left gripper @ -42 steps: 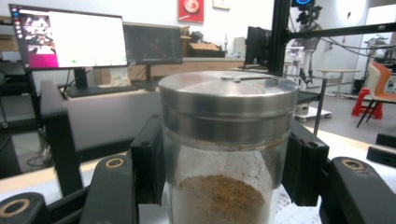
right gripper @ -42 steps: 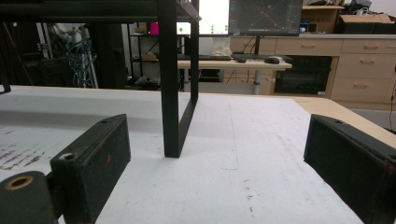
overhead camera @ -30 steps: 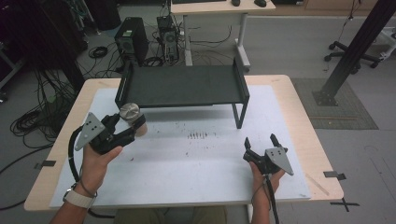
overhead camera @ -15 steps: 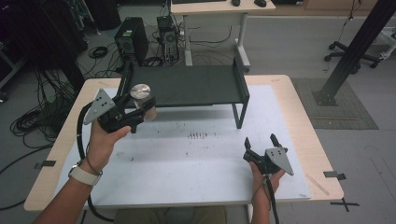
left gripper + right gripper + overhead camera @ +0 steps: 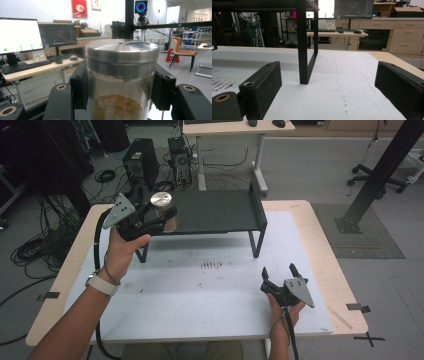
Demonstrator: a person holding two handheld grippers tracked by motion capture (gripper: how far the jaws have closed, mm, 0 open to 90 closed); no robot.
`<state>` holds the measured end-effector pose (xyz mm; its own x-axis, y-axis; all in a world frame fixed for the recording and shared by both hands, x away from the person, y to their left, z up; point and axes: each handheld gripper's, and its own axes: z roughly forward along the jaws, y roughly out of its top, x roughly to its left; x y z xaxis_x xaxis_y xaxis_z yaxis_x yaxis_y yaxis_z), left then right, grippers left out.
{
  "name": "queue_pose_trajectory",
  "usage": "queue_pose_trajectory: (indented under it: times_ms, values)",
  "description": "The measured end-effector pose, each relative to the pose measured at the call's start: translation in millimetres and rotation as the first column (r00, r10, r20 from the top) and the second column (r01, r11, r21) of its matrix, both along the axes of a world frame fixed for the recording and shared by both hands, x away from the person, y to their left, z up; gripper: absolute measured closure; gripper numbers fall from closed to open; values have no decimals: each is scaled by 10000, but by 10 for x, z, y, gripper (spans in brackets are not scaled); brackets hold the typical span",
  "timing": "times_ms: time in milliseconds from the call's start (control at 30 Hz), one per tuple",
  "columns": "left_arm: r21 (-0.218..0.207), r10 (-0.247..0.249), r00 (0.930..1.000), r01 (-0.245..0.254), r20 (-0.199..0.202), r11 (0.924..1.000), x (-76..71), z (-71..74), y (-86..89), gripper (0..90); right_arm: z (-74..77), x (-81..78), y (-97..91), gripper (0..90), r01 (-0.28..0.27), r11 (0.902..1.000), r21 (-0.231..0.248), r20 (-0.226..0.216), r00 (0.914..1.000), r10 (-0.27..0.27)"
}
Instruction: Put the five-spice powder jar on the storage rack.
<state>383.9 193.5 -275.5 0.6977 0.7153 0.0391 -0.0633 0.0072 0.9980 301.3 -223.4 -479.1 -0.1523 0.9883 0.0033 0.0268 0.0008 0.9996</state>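
The left claw [image 5: 167,218] was raised on an outstretched forearm, a watch on the wrist, its jaws clamped on a jar [image 5: 121,80]. The right claw [image 5: 279,274] sat low near the tabletop [image 5: 215,305], gripped in the right hand [image 5: 283,309], jaws spread wide apart.

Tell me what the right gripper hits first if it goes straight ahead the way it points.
Probably the black shelf leg. In the right gripper view it stands ahead of the open right gripper, a little left of centre, with bare mat between. Whether it hits squarely or just misses is hard to judge.
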Motion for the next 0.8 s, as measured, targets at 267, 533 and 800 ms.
queue_pose_trajectory:
  times_ms: [267, 533, 800]
  values:
    - [20, -251, 9995, 251, -174, 9997, 206, -20, -84, 430, 0, 2, 1, 75, 1, 10000, -6, -13, 10000, -1]
    - [-79, -322, 9993, 320, -214, 9995, 487, -4, -236, 430, 1, 2, 1, 75, -3, 10000, -13, -18, 10000, 3]
    - [48, -299, 9983, 302, -510, 9995, 745, -66, -378, 430, 0, 2, 1, 77, 15, 10000, -24, 3, 10000, -15]
